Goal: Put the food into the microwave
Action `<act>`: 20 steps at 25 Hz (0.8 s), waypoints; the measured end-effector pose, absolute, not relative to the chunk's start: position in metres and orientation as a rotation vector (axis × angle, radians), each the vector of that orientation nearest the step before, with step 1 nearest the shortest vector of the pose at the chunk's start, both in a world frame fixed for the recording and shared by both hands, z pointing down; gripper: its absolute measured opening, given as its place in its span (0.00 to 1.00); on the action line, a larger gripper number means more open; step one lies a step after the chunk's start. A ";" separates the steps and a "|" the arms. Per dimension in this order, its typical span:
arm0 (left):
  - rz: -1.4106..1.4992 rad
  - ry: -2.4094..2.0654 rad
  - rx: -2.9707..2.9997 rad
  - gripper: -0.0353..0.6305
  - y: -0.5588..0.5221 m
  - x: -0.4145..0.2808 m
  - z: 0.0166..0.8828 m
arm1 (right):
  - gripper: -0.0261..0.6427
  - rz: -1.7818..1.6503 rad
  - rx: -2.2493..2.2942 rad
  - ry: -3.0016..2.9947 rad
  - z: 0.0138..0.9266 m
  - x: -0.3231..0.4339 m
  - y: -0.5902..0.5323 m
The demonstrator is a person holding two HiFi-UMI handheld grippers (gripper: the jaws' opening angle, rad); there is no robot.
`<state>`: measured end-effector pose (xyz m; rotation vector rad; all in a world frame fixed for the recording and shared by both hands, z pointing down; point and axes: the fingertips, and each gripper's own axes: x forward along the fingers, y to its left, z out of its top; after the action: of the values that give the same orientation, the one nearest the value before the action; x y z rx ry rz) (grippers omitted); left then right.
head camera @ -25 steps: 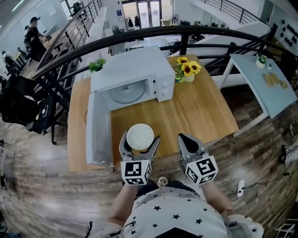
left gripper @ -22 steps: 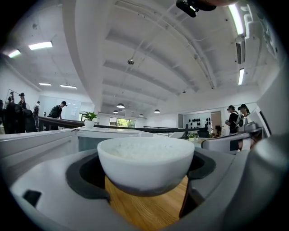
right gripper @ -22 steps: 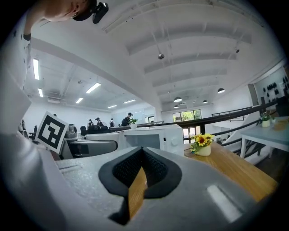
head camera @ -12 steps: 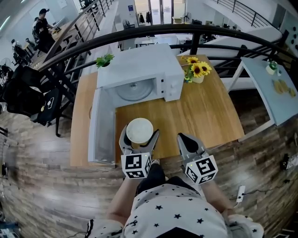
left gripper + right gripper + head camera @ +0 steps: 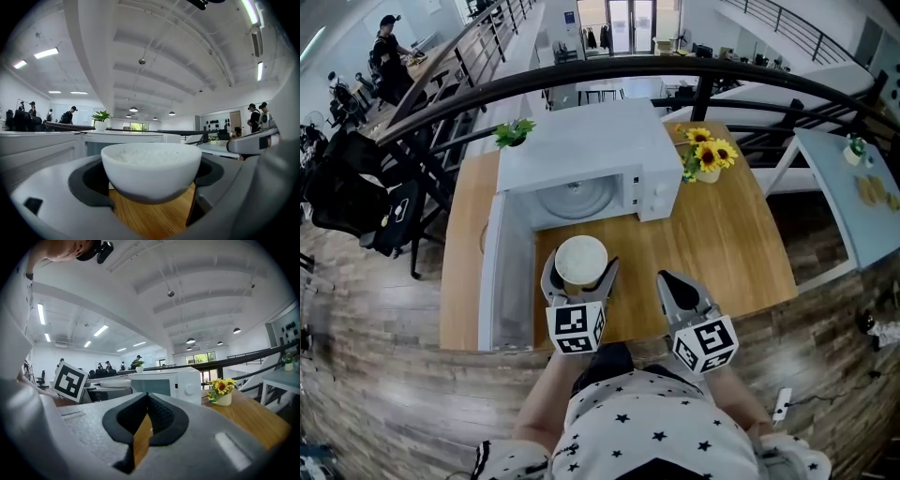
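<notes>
My main worry is the bowl (image 5: 581, 261) slipping or tipping on the way in. The left claw (image 5: 580, 273) has it only by its rounded sides, with the jaws spread wide around the bowl and pressed against it below the rim. Any roll of my wrist could slop out the white food, which looks like rice. The second risk is a knock. The open door (image 5: 508, 272) stands close at 9 o'clock of the bowl, and the cavity (image 5: 575, 200) of the microwave (image 5: 581, 150) looks low, so a high or leftward approach could clip the door edge or the top lip. In the left gripper view the bowl (image 5: 151, 168) sits square between the jaws with wood showing beneath it. I cannot tell whether it is clear of the worktop (image 5: 722, 239). The cavity lies at 12 o'clock of the bowl, near but not yet reached. The right claw (image 5: 672, 281) hovers at 3 o'clock of the bowl, its jaws drawn together on nothing. I would keep it back from the sunflowers (image 5: 708, 155) at 1 o'clock.
</notes>
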<state>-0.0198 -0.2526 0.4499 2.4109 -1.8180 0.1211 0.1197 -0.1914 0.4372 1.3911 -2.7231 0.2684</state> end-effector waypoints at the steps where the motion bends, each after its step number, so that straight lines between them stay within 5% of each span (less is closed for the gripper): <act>1: 0.122 -1.821 2.405 0.83 -0.259 -0.022 0.452 | 0.05 0.269 1.386 -2.725 0.437 0.118 -0.197; 20: 0.172 -1.814 2.366 0.83 -0.370 -0.038 0.492 | 0.05 0.332 1.321 -2.684 0.459 0.099 -0.281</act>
<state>-0.0379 -0.3704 0.4920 2.3658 -1.8142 0.1718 0.0994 -0.2811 0.4589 1.3213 -2.6844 0.3324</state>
